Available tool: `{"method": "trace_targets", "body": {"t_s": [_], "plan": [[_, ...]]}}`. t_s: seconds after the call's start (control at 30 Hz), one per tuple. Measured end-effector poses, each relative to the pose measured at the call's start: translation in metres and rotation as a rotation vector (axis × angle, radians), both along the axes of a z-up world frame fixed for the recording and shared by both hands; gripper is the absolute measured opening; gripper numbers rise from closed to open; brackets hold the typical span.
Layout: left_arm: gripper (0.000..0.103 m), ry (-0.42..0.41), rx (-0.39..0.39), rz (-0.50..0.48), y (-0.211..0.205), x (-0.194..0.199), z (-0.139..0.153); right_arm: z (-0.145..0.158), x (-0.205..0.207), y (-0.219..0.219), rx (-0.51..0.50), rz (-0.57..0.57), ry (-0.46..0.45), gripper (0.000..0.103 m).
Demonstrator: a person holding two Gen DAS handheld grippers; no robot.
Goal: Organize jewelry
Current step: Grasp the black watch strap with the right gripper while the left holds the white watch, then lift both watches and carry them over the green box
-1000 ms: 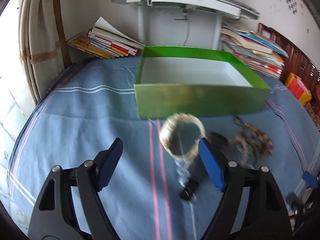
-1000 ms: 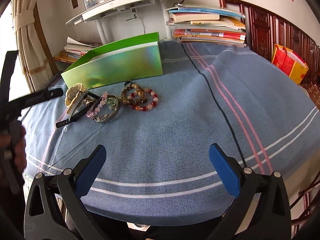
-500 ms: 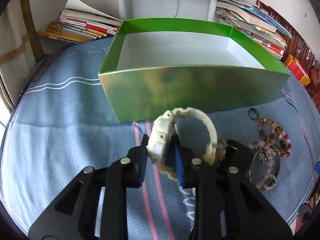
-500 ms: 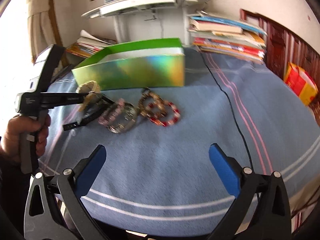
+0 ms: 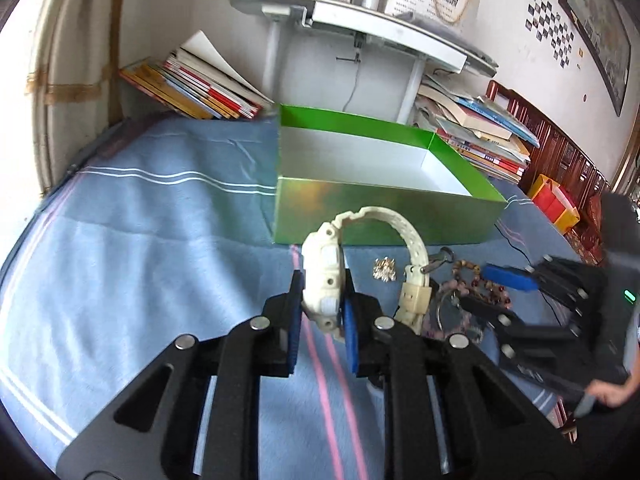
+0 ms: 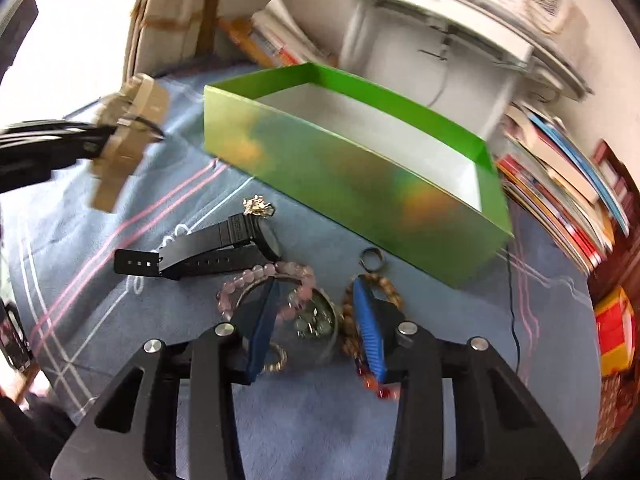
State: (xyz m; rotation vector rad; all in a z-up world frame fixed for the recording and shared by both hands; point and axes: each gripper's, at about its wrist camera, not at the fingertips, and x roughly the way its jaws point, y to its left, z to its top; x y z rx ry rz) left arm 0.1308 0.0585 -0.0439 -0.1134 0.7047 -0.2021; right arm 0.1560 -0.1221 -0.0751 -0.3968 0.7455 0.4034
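My left gripper (image 5: 322, 312) is shut on a cream watch (image 5: 326, 276) and holds it above the blue cloth, in front of the open green box (image 5: 384, 216). In the right wrist view the same watch (image 6: 128, 128) hangs at the far left, left of the box (image 6: 360, 176). My right gripper (image 6: 316, 320) is open, its fingers straddling a silver watch (image 6: 316, 320) amid a pink bead bracelet (image 6: 280, 276) and a brown bead bracelet (image 6: 384, 288). A black watch (image 6: 224, 244), a gold brooch (image 6: 258, 204) and a ring (image 6: 372, 260) lie nearby.
Stacks of books (image 5: 208, 84) lie behind the box on the left and more books (image 6: 560, 200) on the right. A white desk (image 5: 360, 20) stands behind. A red and yellow bag (image 6: 616, 332) sits at the right edge.
My left gripper has lifted the cream watch off the cloth. My right gripper has moved in from the front edge and half closed around the silver watch and bracelets.
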Motion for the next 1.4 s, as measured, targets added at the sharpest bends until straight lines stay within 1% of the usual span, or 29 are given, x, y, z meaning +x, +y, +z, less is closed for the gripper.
{"method": "trace_targets", "body": {"t_s": [0.13,0.2,0.27,0.37,0.4,0.43,0.47,0.5,0.57,0.67,0.73,0.8,0.9,1.1,1.27,1.4], "plan": [[0.018,0.0,-0.018,0.01,0.01,-0.015,0.002,-0.002,0.003,0.013,-0.02,0.066,0.018,0.04],[0.018,-0.002,-0.026,0.013,0.012,-0.017,0.003,-0.004,0.007,0.021,-0.034,0.086,0.02,0.04],[0.018,-0.007,-0.035,0.015,0.015,-0.022,0.003,-0.006,0.009,0.028,-0.043,0.091,0.023,0.038],[0.018,-0.013,-0.036,0.019,0.018,-0.023,0.002,-0.009,0.014,0.038,-0.052,0.12,0.038,0.031],[0.018,-0.012,-0.037,0.021,0.019,-0.023,0.002,-0.01,0.018,0.04,-0.052,0.126,0.046,0.025],[0.018,-0.01,-0.038,0.023,0.019,-0.023,0.002,-0.014,0.021,0.043,-0.053,0.129,0.061,0.016],[0.018,-0.008,-0.038,0.027,0.02,-0.023,0.002,-0.015,0.023,0.044,-0.056,0.12,0.056,0.012],[0.018,-0.008,-0.035,0.028,0.02,-0.024,0.002,-0.013,0.022,0.043,-0.03,0.115,0.054,0.008],[0.018,-0.007,-0.03,0.033,0.021,-0.025,0.002,-0.01,0.018,0.041,0.007,0.114,0.046,0.008],[0.018,-0.013,-0.026,0.04,0.02,-0.03,0.003,0.003,0.0,0.031,0.055,0.09,-0.018,0.008],[0.018,-0.025,-0.019,0.04,0.015,-0.034,0.007,0.014,-0.016,0.019,0.103,0.05,-0.063,0.008],[0.018,-0.042,-0.008,0.04,0.011,-0.039,0.01,0.023,-0.032,0.007,0.129,-0.012,-0.117,0.008],[0.018,-0.055,0.007,0.019,-0.001,-0.047,0.013,0.035,-0.06,-0.025,0.235,-0.133,-0.165,0.008],[0.018,-0.055,0.026,-0.015,-0.024,-0.057,0.01,0.044,-0.106,-0.078,0.375,-0.313,-0.258,0.008],[0.018,-0.051,0.047,-0.033,-0.041,-0.065,0.004,0.041,-0.126,-0.09,0.39,-0.346,-0.281,0.008],[0.018,-0.051,0.059,-0.038,-0.048,-0.07,0.003,0.039,-0.131,-0.093,0.396,-0.351,-0.283,0.008]]}}
